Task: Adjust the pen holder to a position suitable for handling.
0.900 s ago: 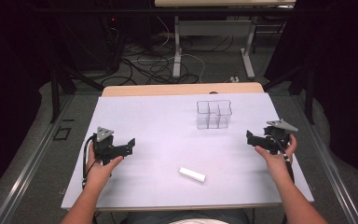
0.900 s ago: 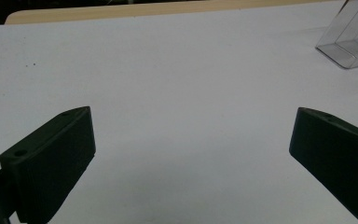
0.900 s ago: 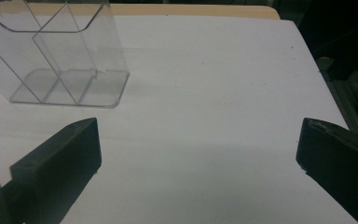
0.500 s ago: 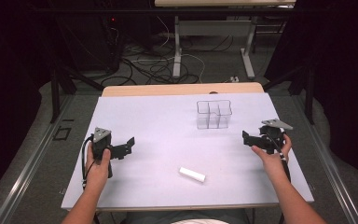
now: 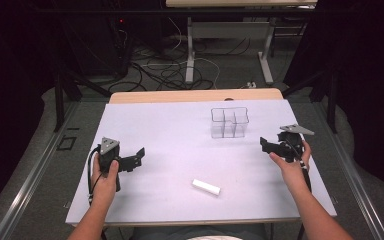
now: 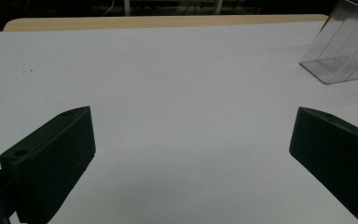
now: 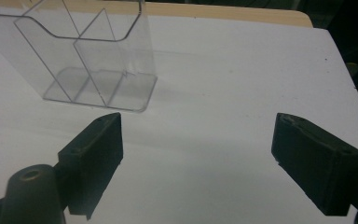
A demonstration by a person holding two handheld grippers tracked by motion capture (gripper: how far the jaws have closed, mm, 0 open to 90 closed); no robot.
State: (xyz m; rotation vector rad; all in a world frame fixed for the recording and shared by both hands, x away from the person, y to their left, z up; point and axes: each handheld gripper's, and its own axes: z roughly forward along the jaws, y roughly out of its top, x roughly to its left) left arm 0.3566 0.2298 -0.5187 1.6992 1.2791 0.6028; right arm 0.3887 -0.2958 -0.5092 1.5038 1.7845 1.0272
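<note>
Person at a table (image 5: pixel 170 130) w/ a white sheet on top, one gripper in each hand.

L gripper (image 5: pixel 137 159) sits at the table's left side, held in the left hand (image 5: pixel 106 172), jaws pointing toward the middle. Jaws spread wide, nothing betw. them: the left gripper view has bare white sheet in the gap (image 6: pixel 191 140). Grey three-cornered plate on top, cable looping down by the wrist.

R gripper (image 5: pixel 264 145) is at the right side, in the right hand (image 5: pixel 291 161), jaws pointing left toward the middle. Jaws also spread, nothing betw. them; in the right gripper view (image 7: pixel 198 156) only sheet lies in the gap.

White stick (image 5: pixel 206 187), short & cylinder-like, lies flat on the sheet near the front edge, roughly betw. the two grippers but closer to the person. Neither gripper touches it; well apart from both.

Clear box (image 5: pixel 229 121) w/ dividers stands upright on the far-right part of the sheet, compartments look empty. It's near the R gripper, up and left of it in the high view, not touching. In the right gripper view the box (image 7: pixel 93 60) sits just ahead of the left jaw; in the left gripper view its corner (image 6: pixel 345 51) shows at far right.

Behind the table: dark floor w/ cables (image 5: pixel 170 70) & legs of another desk (image 5: pixel 190 50).
</note>
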